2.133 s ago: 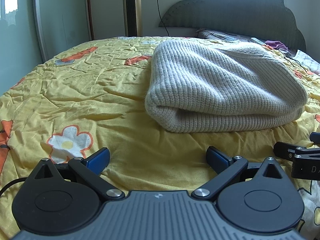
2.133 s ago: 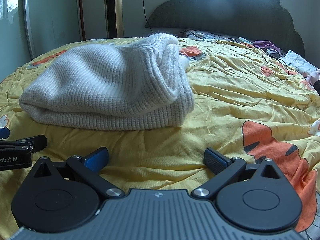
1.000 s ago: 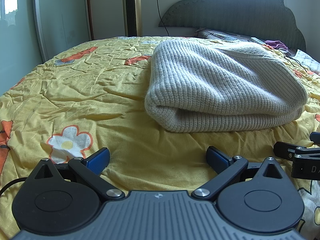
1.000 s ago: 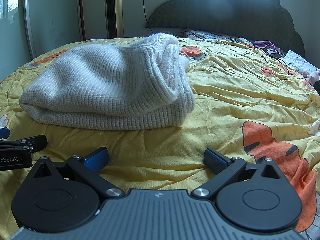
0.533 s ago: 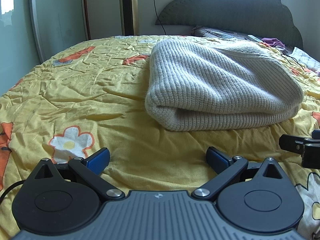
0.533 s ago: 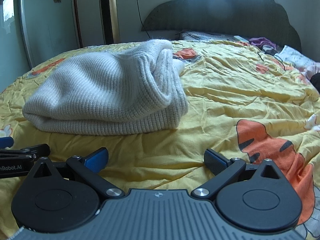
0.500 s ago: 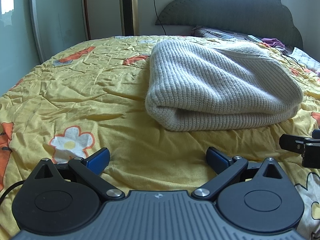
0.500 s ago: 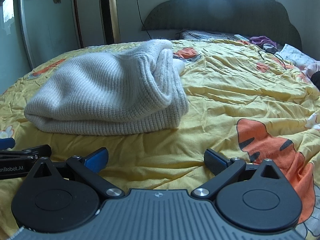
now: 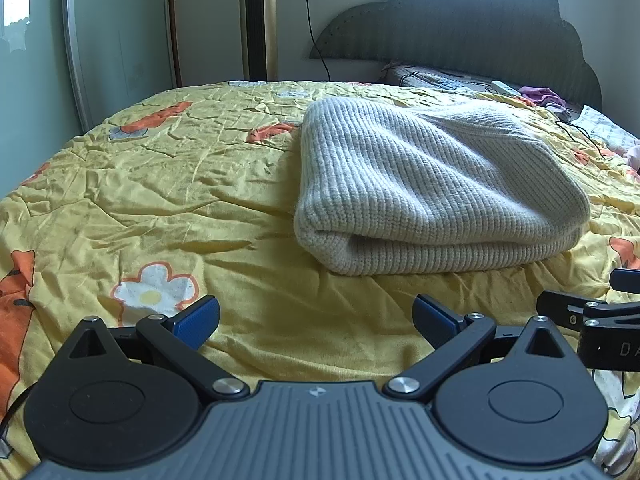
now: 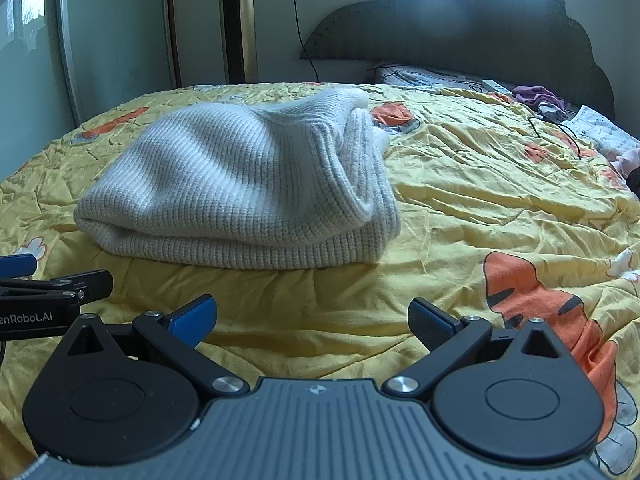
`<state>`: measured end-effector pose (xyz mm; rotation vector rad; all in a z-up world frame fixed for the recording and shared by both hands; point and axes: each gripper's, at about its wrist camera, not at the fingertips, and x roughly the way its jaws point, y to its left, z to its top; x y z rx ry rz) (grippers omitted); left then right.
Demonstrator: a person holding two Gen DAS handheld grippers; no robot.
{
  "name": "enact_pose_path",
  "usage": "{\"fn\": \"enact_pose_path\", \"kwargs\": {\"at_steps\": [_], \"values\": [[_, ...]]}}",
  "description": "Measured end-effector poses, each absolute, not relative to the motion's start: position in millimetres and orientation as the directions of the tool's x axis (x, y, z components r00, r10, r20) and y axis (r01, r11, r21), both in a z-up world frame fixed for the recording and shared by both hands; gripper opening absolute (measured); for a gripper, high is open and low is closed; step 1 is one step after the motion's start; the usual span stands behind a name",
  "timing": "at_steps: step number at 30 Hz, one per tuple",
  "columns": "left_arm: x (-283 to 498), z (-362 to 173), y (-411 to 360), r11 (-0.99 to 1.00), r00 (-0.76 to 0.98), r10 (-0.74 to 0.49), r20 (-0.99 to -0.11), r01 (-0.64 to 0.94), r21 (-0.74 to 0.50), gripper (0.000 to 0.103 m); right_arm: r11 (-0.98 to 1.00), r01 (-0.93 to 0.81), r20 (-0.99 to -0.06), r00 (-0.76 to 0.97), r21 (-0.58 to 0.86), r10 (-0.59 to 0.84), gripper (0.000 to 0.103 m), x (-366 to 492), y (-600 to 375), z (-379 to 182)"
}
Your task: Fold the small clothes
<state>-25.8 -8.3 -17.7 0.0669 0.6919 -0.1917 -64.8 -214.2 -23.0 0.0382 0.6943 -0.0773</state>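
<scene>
A bed (image 9: 168, 184) with a rumpled yellow cover printed with flowers and orange cartoon animals fills both views; a dark scalloped headboard (image 9: 480, 20) stands at the far end, a gold tower fan (image 9: 258, 20) beside a wall with a trailing cord. Since the frames two seconds ago both cameras have risen and pulled back slightly — more wall and fan show. The cream rib-knit sweater (image 9: 432, 192) has not moved: it lies folded into a thick bundle mid-bed, its rolled edge toward the cameras. The left gripper (image 9: 316, 318) and right gripper (image 10: 312, 318) hover just short of it, fingers spread wide and holding nothing.
</scene>
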Motion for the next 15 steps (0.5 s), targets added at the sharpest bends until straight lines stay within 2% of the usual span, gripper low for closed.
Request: {"fn": "enact_pose_path", "kwargs": {"at_steps": [11, 15], "values": [[-27.3, -17.8, -9.8, 0.982, 0.764, -0.124, -0.633, 0.187, 0.033, 0.103, 0.997, 0.075, -0.643, 0.764, 0.012, -0.049, 0.103, -65.5, -212.3, -23.0], [-24.9, -17.4, -8.0, 0.979, 0.751, -0.148, -0.643, 0.203, 0.013, 0.103, 0.997, 0.071, -0.647, 0.761, 0.012, -0.046, 0.103, -64.9, -209.7, -23.7]]}}
